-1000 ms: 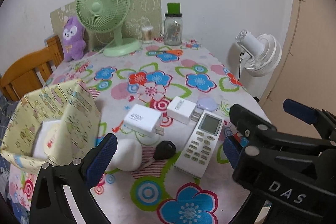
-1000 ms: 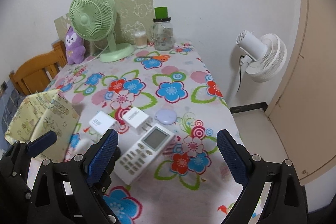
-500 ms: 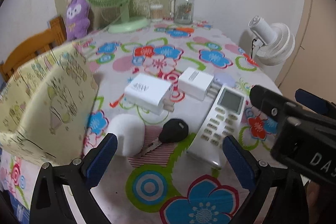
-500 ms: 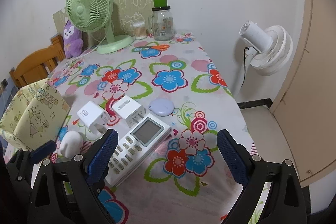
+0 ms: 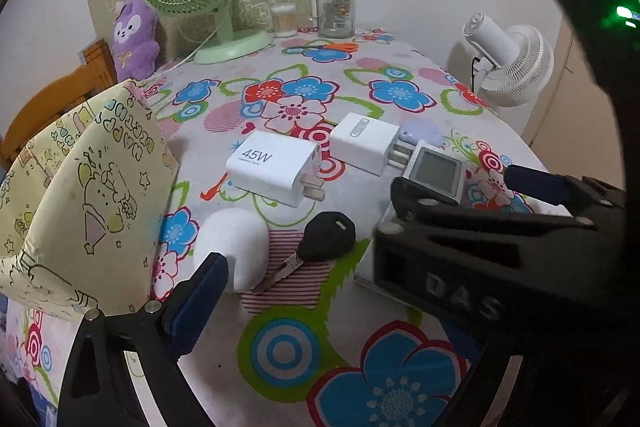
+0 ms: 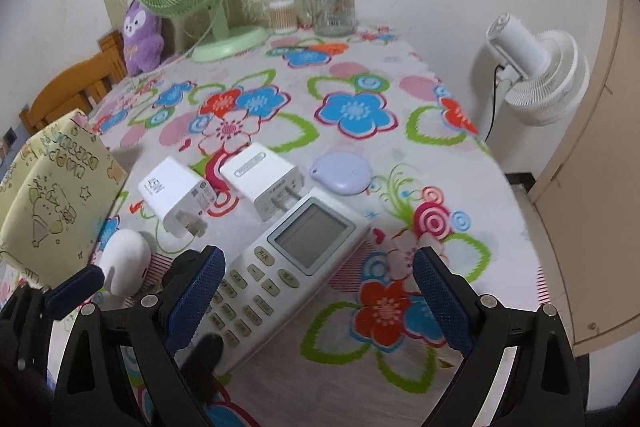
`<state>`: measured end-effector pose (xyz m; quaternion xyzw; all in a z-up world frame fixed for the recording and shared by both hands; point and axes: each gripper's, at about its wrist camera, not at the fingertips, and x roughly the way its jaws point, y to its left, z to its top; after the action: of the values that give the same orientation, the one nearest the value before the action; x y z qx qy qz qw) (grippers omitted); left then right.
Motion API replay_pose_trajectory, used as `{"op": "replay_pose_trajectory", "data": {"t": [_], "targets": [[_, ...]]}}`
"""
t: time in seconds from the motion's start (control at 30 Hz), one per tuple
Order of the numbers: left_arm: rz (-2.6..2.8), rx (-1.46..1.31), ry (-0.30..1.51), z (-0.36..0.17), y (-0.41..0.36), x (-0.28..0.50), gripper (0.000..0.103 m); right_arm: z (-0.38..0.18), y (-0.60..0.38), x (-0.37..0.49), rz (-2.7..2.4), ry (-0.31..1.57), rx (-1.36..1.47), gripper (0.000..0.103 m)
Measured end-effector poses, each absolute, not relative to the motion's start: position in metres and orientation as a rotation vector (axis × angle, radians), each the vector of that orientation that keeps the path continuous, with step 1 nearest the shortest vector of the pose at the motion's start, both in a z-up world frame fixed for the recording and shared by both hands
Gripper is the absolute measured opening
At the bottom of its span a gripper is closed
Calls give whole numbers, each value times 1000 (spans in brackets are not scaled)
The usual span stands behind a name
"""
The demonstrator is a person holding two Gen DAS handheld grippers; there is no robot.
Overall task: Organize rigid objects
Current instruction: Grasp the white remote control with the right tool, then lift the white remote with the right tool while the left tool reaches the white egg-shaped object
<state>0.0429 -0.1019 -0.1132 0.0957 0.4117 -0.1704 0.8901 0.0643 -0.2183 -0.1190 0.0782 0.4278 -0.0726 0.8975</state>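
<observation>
Between the right gripper's (image 6: 316, 291) two blue pads lies the lower end of the white remote control (image 6: 280, 275), flat on the flowered desk (image 6: 400, 167). Its long axis runs on a slant, from the button end near the left pad up and away to the screen end at the far right, so the jaws stand across it at an angle, not square to its sides. These jaws are wide open and press on nothing; the left pad hangs just over the button edge, the right pad well clear over bare cloth.

Seen from the left wrist, the left gripper (image 5: 352, 291) is also open and empty, its near pad just beside the white rounded case (image 5: 236, 247); its other finger is hidden behind the right gripper's black body, so I judge the width partly by guess. The black key (image 5: 326, 237) lies just ahead of it, blade pointing back toward the camera. Its jaws have just been closing a little, with nothing gripped between them. The right hand is plainly the nearer to the remote.

Against the earlier frames, both grippers have come lower and closer to the objects; the remote, two white chargers (image 6: 176, 193) and lilac disc (image 6: 342, 173) lie where they were, as does the yellow printed bag (image 5: 80, 195) at the left.
</observation>
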Motion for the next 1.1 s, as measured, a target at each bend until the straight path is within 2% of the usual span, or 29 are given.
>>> {"op": "replay_pose_trajectory", "data": {"t": [0.33, 0.43, 0.5, 0.63, 0.7, 0.93, 1.0, 1.1], "targets": [[-333, 161, 862, -118, -83, 51, 103, -135, -206, 77, -132, 970, 210, 95], [-324, 182, 843, -118, -81, 52, 103, -134, -197, 79, -144, 958, 174, 88], [-317, 185, 842, -118, -78, 53, 103, -134, -194, 79, -156, 946, 162, 79], [-324, 164, 869, -118, -73, 58, 103, -133, -194, 79, -171, 927, 151, 70], [-334, 154, 893, -119, -73, 60, 103, -132, -194, 77, -159, 920, 138, 61], [-324, 167, 910, -123, -78, 59, 102, -129, -204, 66, -174, 907, 88, 51], [-317, 158, 904, -122, -77, 60, 100, -128, -208, 63, -176, 903, 82, 50], [-295, 166, 903, -123, -79, 64, 92, -128, -215, 60, -167, 903, 92, 50]]}}
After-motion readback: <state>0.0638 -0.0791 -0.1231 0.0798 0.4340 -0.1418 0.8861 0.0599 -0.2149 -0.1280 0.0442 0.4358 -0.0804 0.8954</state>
